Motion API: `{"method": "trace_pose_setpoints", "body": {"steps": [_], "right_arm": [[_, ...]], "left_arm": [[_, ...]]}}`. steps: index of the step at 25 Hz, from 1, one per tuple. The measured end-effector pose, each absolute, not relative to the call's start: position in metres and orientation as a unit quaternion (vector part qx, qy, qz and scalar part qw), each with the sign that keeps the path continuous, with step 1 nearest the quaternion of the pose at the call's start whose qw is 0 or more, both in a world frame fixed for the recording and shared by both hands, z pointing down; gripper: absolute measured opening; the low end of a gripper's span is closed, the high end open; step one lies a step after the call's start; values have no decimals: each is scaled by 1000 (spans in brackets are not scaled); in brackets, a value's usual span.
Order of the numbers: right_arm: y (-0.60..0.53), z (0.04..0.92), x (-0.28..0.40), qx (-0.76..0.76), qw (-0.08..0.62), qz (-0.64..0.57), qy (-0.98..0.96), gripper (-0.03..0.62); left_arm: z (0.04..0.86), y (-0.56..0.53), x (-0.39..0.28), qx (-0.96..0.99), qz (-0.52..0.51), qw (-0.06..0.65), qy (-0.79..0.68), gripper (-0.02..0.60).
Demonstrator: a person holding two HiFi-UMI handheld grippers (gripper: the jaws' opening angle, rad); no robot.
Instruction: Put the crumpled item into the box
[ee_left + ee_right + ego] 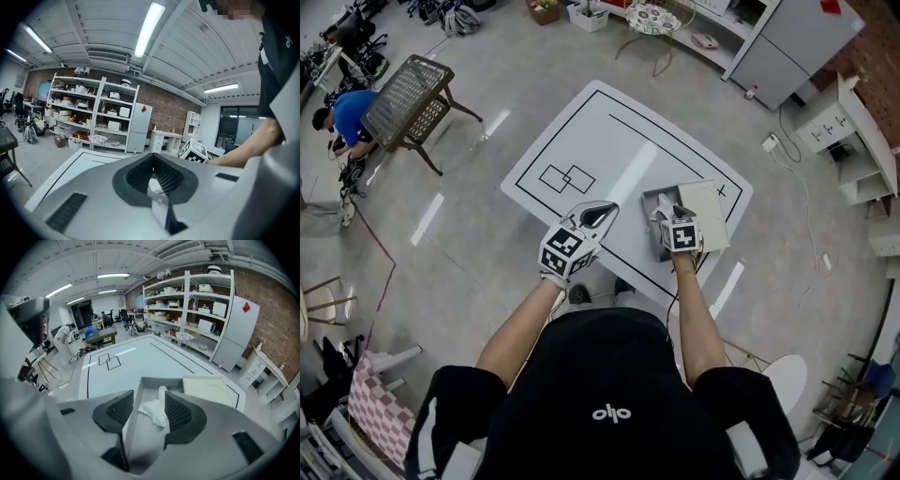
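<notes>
White crumpled item [153, 411] inside grey box [156, 381]; right gripper [149, 404] fingers [181, 413] apart.

A box [652, 201] sits on the table [581, 131], toward its near right corner, with a flat lid [709, 214] lying just beside it on the right. The crumpled item [155, 411] lies inside the box, between the jaws of the right gripper [667, 217] that hangs over it. The left gripper [598, 217] is over the table's near edge, left of the box and apart from it. Two outlined squares [567, 178] lie further left on the tabletop. On the floor beyond the table's left side stands a legged rack [411, 94], with a person [345, 117] at its far side.
</notes>
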State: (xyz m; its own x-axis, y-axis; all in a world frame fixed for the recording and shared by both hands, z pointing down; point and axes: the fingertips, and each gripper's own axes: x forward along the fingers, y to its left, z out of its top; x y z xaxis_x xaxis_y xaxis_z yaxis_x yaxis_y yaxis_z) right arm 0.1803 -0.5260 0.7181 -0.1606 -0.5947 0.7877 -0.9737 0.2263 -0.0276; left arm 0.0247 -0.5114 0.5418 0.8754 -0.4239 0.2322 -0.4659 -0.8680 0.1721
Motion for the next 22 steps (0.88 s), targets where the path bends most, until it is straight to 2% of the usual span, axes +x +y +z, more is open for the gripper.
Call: {"method": "trace_pose_setpoints", "body": {"steps": [7, 8, 11, 14, 16, 22], "right_arm": [[-493, 643, 150, 590, 285, 220, -723, 207], [-486, 631, 147, 594, 277, 210, -725, 195], [-468, 596, 139, 606, 249, 176, -735, 95], [-451, 569, 134, 611, 229, 148, -743, 35], [-440, 556, 132, 609, 216, 134, -751, 12], [-407, 527, 137, 586, 188, 100, -781, 11]], "left_arm": [[532, -482, -11, 966, 75, 108, -221, 8], [530, -480, -14, 966, 71, 109, -222, 8], [522, -474, -21, 967, 62, 107, -225, 8], [513, -467, -24, 967, 56, 98, -228, 8], [507, -462, -23, 967, 49, 92, -231, 8], [493, -437, -9, 966, 46, 75, -241, 8]]}}
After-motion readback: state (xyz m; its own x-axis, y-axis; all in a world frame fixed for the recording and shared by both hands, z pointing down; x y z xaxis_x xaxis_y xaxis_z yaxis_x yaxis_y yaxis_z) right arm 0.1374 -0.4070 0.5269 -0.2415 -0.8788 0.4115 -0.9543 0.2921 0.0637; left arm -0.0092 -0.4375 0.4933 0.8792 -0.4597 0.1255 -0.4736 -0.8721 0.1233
